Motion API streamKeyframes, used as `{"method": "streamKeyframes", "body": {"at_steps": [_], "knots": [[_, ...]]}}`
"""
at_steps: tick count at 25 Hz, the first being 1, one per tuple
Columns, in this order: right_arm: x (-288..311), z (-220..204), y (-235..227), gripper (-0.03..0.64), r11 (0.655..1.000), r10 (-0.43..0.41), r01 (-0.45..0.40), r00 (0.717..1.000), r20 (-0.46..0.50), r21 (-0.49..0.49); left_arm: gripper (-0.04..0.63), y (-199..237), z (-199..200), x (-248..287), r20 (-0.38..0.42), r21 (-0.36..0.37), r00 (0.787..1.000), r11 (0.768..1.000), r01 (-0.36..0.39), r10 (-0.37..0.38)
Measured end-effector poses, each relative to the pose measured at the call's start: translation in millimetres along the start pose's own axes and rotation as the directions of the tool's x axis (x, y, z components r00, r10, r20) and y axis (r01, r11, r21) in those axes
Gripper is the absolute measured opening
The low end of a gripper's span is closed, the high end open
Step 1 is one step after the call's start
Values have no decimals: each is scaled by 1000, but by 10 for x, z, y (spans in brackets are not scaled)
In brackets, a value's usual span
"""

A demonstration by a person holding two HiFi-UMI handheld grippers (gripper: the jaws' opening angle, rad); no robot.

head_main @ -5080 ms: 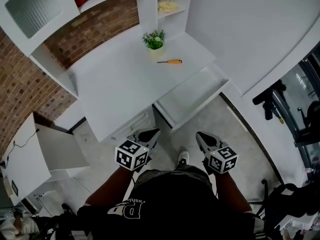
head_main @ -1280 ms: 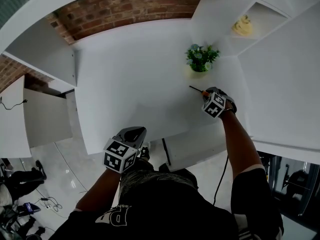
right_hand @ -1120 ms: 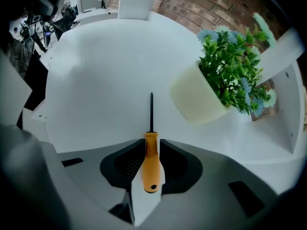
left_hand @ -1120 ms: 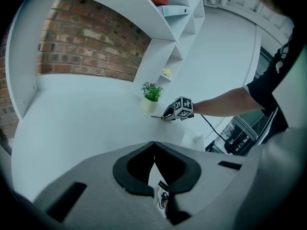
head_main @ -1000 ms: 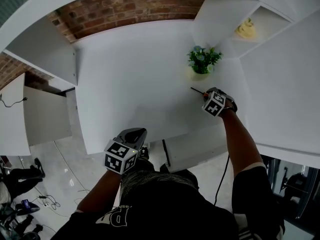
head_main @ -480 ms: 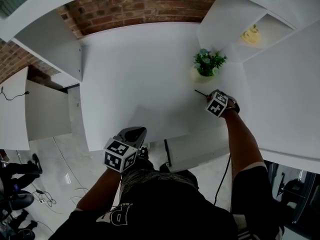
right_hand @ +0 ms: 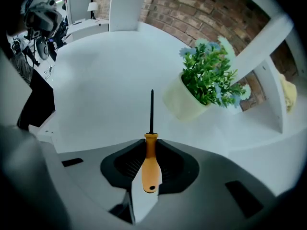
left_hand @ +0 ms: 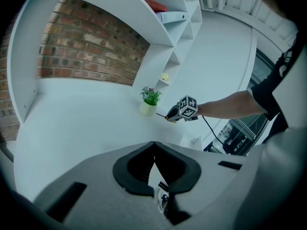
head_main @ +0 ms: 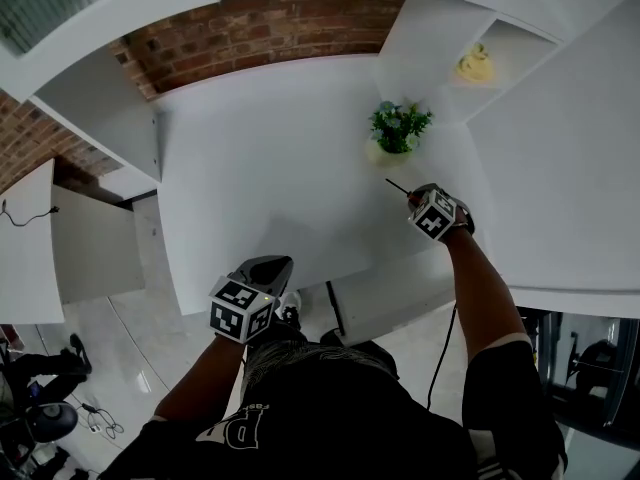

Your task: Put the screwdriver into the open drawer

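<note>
- A white tabletop [head_main: 270, 168] runs back to a red brick wall [head_main: 270, 28], with white shelving on the far right and a small green plant in a pale pot [head_main: 398, 128] standing towards the far right of the surface.
- The right claw [head_main: 418, 200] hangs over the tabletop just near of that plant, closed on the orange-handled screwdriver with a thin dark shaft [right_hand: 151, 164]. The handle sits between its pads and the screwdriver is lifted clear of the surface.
- The shaft points straight out of the claw, far and slightly left.
- The left claw [left_hand: 154, 152] is closed on nothing and hangs off the tabletop's near edge on the left, well apart from the tool.
- The open white drawer [head_main: 400, 293] juts out under the near edge, directly near of the right claw and lower.
- My read: the carry belongs to the right hand. I would draw it back towards me and down, swinging the shaft to lie along the drawer's left-right length.
</note>
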State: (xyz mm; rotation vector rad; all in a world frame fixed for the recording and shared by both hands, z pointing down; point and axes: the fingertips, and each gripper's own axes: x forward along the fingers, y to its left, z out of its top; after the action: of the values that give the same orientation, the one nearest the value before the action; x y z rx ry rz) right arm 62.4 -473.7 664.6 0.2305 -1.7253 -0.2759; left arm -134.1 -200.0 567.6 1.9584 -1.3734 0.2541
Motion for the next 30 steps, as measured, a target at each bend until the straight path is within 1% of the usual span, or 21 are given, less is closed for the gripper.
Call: {"method": "streamKeyframes", "body": {"at_steps": [4,9,16,19,24,30], "knots": [[-242,-69,22,77,995,-28,22,998,53,102,17,-143,88,48,1,50,999,998,38,-38],[-556,-132,73,78,976,-74,47,990,119,214,18,-347,148,142,-15,112,995,989,99,-97],[-1000,-292,243,78,957,-124,69,976,181,282,18,-632,218,308,-42,192,985,966,174,-169],[-1139,-394,333,78,944,-142,72,969,201,321,17,-788,234,392,-53,212,977,954,212,-205],[-1248,-601,589,78,904,-144,42,967,210,426,17,-1018,227,500,-74,241,965,934,264,-253],[-1153,-804,947,78,861,-108,-20,969,221,508,18,-1144,174,575,-98,251,957,924,288,-272]]}}
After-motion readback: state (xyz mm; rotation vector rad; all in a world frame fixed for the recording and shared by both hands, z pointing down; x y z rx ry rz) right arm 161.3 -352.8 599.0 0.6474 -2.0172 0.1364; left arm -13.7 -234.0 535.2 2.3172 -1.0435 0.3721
